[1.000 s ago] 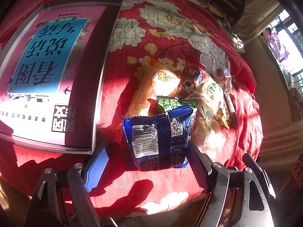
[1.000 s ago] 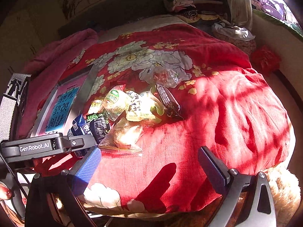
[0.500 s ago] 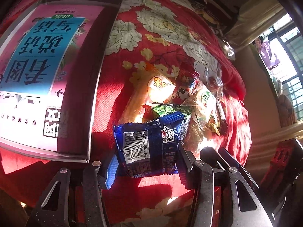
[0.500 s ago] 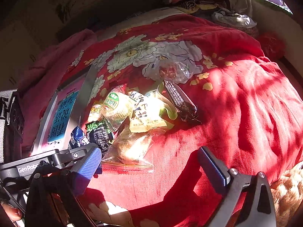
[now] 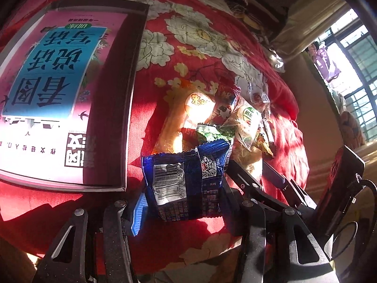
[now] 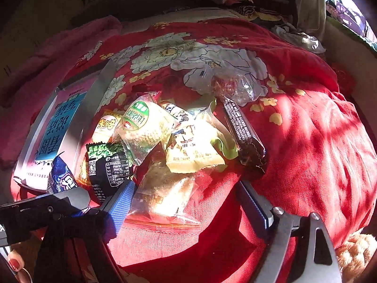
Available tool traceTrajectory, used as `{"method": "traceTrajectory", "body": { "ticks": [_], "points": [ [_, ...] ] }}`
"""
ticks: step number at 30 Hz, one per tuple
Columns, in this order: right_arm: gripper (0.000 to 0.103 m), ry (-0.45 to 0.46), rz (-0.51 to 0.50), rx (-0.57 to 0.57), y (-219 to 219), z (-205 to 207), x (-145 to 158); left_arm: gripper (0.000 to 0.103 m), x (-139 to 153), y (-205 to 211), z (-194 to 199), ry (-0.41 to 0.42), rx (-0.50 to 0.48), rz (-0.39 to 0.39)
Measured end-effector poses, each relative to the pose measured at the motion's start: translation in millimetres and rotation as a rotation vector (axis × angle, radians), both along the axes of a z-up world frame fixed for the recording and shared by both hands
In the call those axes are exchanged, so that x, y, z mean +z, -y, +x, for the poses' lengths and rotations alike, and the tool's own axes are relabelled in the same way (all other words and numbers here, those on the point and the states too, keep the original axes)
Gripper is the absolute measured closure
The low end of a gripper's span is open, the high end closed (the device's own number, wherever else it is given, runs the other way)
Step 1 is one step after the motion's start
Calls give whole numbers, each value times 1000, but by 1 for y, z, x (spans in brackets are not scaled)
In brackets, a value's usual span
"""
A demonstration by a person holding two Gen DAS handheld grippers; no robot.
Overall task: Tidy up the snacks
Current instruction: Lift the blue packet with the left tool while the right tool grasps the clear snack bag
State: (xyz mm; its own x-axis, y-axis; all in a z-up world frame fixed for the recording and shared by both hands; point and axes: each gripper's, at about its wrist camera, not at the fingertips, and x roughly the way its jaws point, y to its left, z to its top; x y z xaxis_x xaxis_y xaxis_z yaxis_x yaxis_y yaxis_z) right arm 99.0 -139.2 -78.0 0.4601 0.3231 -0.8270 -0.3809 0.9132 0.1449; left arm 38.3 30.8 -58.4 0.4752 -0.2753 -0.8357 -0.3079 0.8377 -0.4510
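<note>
A blue snack packet [image 5: 186, 184] with a barcode sits between the pads of my left gripper [image 5: 186, 198], which is shut on it at the near end of the snack pile. In the right wrist view that packet [image 6: 61, 179] shows at the lower left. My right gripper [image 6: 186, 202] hangs low over a clear bag with a pale pastry [image 6: 165, 195]. Its jaws are closing with the bag between them; the right pad [image 6: 254, 207] stands apart from the bag. Behind lie a green-label packet [image 6: 141, 127], a black-and-green packet [image 6: 108, 165], a yellow-white packet [image 6: 193, 146] and a dark bar [image 6: 242, 132].
Everything rests on a red floral blanket [image 6: 306, 141]. A large pink and blue book [image 5: 59, 94] lies left of the pile. A clear bag of red sweets [image 6: 231, 85] lies farther back. A person's fingertip [image 6: 15, 263] shows at the bottom left.
My left gripper's jaws closed on the blue packet. My right gripper came down and closer to the pile, and its jaws narrowed around the clear pastry bag.
</note>
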Motion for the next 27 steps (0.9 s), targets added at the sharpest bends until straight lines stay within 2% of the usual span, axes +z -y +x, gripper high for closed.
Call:
{"method": "traceTrajectory", "body": {
  "ticks": [4, 9, 14, 15, 16, 19, 21, 23, 25, 27],
  "points": [
    [49, 16, -23, 11, 5, -2, 1, 49, 2, -1, -2, 3, -3, -3],
    [51, 14, 76, 5, 23, -7, 13, 49, 9, -1, -5, 21, -17, -3],
    [53, 38, 167, 49, 31, -24, 32, 49, 21, -2, -9, 51, -27, -5],
    [58, 45, 183, 62, 32, -27, 35, 49, 24, -3, -10, 58, -28, -5],
    [72, 47, 196, 84, 30, -28, 38, 49, 26, -3, -11, 63, -30, -1],
    [71, 44, 120, 92, 20, -29, 32, 49, 28, -7, -14, 70, -23, -2],
    [71, 7, 129, 104, 19, -27, 25, 49, 29, -10, -16, 71, -19, -4],
    [57, -17, 85, 86, 17, -24, 18, 49, 30, -12, -18, 75, -14, -5],
    [53, -60, 68, 83, 16, -22, 9, 49, 32, -15, -19, 79, -10, -10],
    [53, -63, 45, 88, 13, -23, 6, 49, 34, -18, -20, 86, -5, -10]
  ]
}}
